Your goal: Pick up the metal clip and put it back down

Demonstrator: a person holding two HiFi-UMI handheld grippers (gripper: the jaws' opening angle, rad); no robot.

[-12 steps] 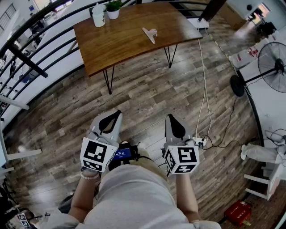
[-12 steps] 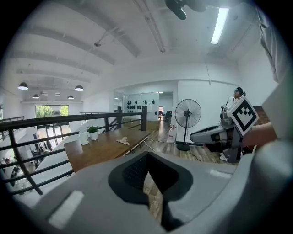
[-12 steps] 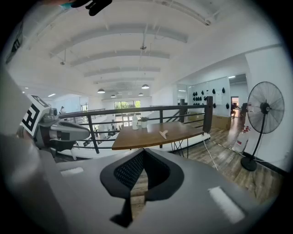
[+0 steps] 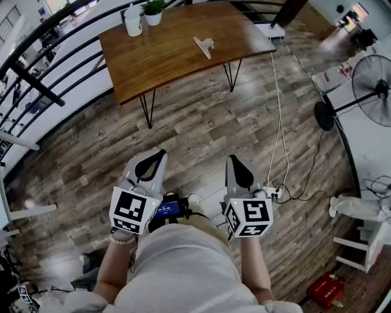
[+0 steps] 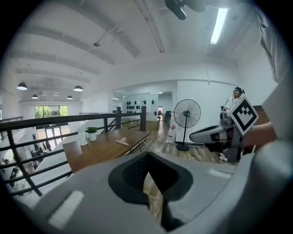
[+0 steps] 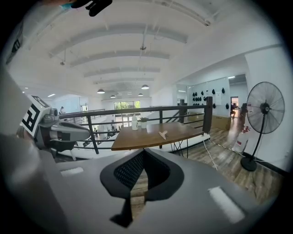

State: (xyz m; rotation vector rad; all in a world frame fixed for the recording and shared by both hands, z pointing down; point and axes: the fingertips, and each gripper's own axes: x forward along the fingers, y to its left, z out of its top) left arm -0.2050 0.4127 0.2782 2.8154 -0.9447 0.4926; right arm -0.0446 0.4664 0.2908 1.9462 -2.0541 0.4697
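The metal clip (image 4: 204,46) lies flat on the brown wooden table (image 4: 165,67) far ahead of me, also seen small in the left gripper view (image 5: 122,141) and in the right gripper view (image 6: 162,135). Both grippers are held close to the person's body above the wooden floor, well short of the table. My left gripper (image 4: 159,156) is shut with nothing in it, its tips meeting (image 5: 146,161). My right gripper (image 4: 234,160) is likewise shut and empty (image 6: 143,152).
A white jug (image 4: 134,23) and a potted plant (image 4: 153,12) stand at the table's far left corner. A black railing (image 4: 49,55) runs behind and left of the table. A standing fan (image 4: 372,82) and a white cable (image 4: 280,122) are on the right.
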